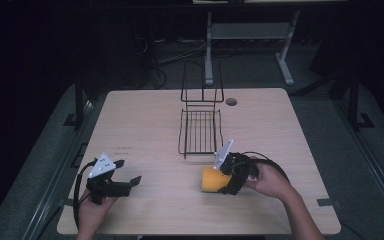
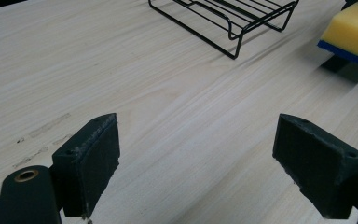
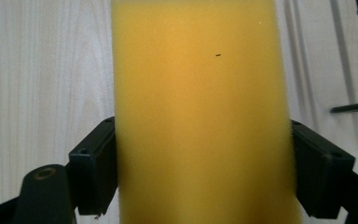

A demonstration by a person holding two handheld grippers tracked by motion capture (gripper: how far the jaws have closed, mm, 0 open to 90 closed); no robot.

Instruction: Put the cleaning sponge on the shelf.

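A yellow sponge [image 1: 211,179] with a blue underside [image 2: 349,52] is at the near right of the wooden table [image 1: 145,115]. My right gripper [image 1: 222,181] is shut on it, one jaw pressed against each long side of the sponge [image 3: 200,93]. In the left gripper view the sponge [image 2: 354,28] looks slightly raised off the table. My left gripper [image 1: 129,171] hovers open over the near left of the table with bare wood between its pads [image 2: 93,154]. A black wire rack [image 1: 200,131] stands in the table's middle.
The rack's upright back frame [image 1: 202,80] rises at its far end. A small round hole [image 1: 231,101] is in the table beside it. The rack's near corner [image 2: 235,37] lies ahead of the left gripper. A desk leg [image 1: 208,45] stands on the floor beyond.
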